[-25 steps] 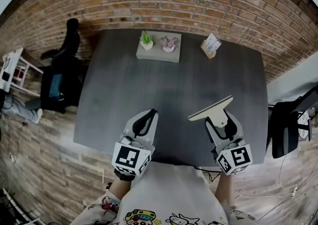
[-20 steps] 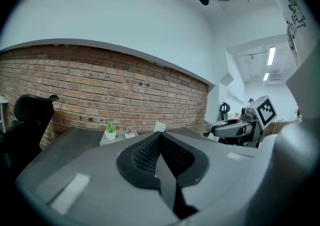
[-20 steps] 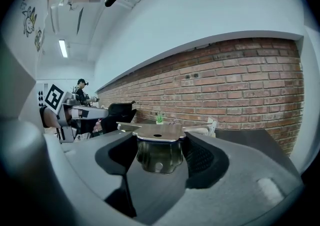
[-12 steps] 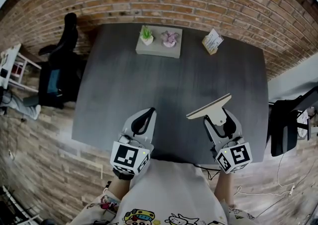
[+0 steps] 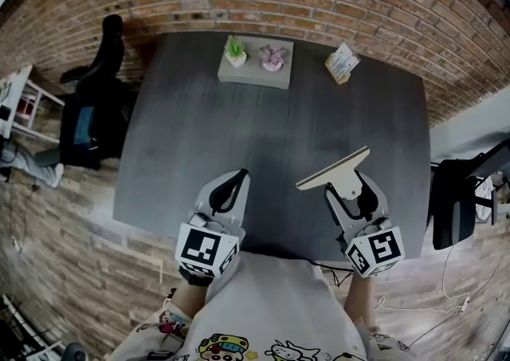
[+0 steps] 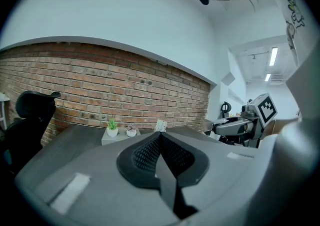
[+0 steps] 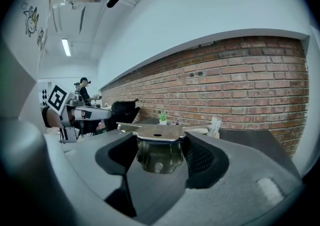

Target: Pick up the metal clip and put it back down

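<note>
Metal clip [image 7: 157,152]: shiny steel, with a wide flat bar across the front, a small hole in it, and a curved handle plate behind. Gripped between the right tongs [image 5: 351,192], bar crosswise and roughly level, over the counter's [image 5: 239,128] near right part.

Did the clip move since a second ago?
No. The clip, held in the right gripper, stays about as far from the table's near edge as before; only the camera shifted.
</note>
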Available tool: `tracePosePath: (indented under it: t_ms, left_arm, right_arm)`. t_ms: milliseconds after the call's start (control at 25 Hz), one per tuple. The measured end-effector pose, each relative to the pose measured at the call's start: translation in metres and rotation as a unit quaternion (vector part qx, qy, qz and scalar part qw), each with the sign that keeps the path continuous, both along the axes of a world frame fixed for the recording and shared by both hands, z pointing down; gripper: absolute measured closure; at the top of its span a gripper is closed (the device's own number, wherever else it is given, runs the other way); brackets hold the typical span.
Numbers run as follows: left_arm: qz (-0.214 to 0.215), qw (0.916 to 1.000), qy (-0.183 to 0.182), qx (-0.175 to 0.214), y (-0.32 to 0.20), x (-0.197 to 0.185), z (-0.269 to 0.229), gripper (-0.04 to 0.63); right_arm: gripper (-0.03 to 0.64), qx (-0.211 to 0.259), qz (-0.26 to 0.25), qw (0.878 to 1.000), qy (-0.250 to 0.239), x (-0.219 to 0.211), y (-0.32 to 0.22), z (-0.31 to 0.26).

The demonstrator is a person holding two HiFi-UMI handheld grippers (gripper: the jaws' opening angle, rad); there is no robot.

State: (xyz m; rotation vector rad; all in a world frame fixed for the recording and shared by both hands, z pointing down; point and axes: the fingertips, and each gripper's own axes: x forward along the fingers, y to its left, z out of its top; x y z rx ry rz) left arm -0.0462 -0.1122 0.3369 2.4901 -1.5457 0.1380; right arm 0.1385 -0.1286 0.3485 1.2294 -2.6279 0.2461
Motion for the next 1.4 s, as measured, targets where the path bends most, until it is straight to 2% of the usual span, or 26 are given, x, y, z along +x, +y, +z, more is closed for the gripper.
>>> tracePosePath:
  t_ms: [440,640,1400]
  left_arm:
    - [-0.007,0.9999,0.001,-0.013,-0.002,-0.004,0.008,0.597]
    - [-0.013,0.9997,0.000,-0.022,-0.002,-0.009,0.018,0.597]
    - [-0.031,0.9952,-0.010,-0.093,0.014,-0.021,0.069,0.597]
  right_arm:
    - [0.333,-0.007,-0.011,1.000,0.015,-0.007,-0.003,0.006]
    - [0.333,-0.014,-0.033,0.998,0.051,-0.019,-0.006,0.019]
    - [0.333,-0.119,-0.115,0.982,0.088,-0.075,-0.001,0.128]
